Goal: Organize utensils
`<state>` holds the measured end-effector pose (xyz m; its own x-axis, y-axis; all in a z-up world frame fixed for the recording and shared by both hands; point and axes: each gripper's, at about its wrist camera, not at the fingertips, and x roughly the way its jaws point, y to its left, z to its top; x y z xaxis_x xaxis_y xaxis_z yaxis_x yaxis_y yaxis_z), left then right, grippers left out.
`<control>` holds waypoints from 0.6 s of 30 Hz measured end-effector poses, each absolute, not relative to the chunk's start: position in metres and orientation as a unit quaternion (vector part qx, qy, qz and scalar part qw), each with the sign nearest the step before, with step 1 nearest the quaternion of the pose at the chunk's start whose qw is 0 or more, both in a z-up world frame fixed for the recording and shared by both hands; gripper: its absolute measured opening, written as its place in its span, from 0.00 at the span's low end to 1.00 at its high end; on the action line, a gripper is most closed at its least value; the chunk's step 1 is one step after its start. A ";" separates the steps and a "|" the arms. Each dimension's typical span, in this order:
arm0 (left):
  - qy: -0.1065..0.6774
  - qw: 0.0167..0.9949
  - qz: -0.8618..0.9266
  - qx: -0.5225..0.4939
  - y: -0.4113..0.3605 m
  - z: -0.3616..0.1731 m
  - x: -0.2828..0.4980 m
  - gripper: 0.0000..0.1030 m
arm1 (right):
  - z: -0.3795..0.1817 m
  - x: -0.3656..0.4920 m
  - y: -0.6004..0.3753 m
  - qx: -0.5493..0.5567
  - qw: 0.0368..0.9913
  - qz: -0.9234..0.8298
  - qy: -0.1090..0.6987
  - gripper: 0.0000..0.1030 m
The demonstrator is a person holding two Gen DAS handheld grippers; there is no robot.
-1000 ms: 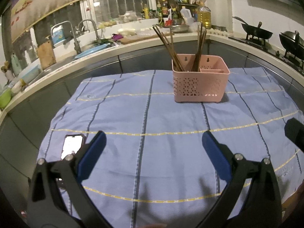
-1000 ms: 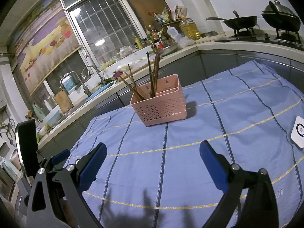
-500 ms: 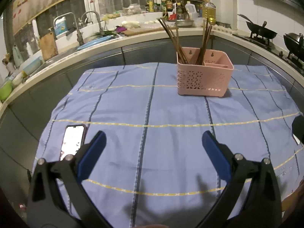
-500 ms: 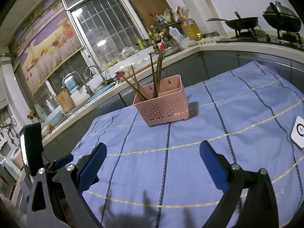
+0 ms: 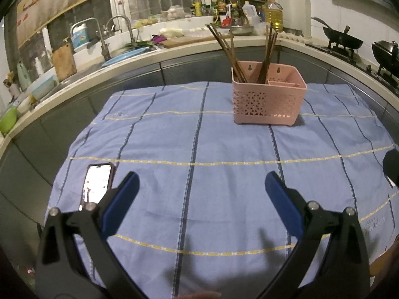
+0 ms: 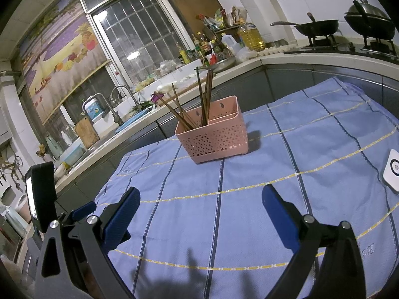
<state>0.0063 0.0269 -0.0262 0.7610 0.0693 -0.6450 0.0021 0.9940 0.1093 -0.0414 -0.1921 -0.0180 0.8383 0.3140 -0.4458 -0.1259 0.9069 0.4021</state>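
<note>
Left gripper (image 5: 200,186): blue-padded fingers (image 5: 122,201) wide apart, nothing btwn them, low in the frame above the blue checked cloth (image 5: 199,144) on the worktop. Right gripper (image 6: 199,203): fingers also spread apart, empty, at the bottom of its frame.

Pink perforated plastic utensil basket (image 5: 268,99) sits upper right of centre in left view, upper centre in right view (image 6: 213,137), standing on the cloth well apart from both grippers. Dark brown wooden chopsticks (image 5: 225,49) stand tilted in its left compartment; smaller right compartment's contents can't be made out.

Lit smartphone (image 5: 96,183) lies flat on the cloth at lower left, just beside the left finger. White square device (image 6: 392,172) lies at right edge of right view.
</note>
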 end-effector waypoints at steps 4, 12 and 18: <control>0.341 0.938 0.014 0.058 0.023 -0.026 0.004 0.94 | -0.018 -0.042 -0.191 0.183 0.941 0.116 0.260 0.94; 0.338 0.939 0.013 0.065 0.018 -0.026 0.001 0.94 | -0.018 -0.041 -0.192 0.182 0.941 0.117 0.259 0.94; 0.337 0.939 0.014 0.068 0.016 -0.025 0.000 0.94 | -0.019 -0.042 -0.193 0.182 0.941 0.117 0.260 0.94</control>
<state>0.0004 0.0160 -0.0255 0.7730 0.0714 -0.6304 0.0207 0.9903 0.1376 -0.0416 -0.1927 -0.0185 0.8377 0.3149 -0.4462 -0.1253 0.9060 0.4042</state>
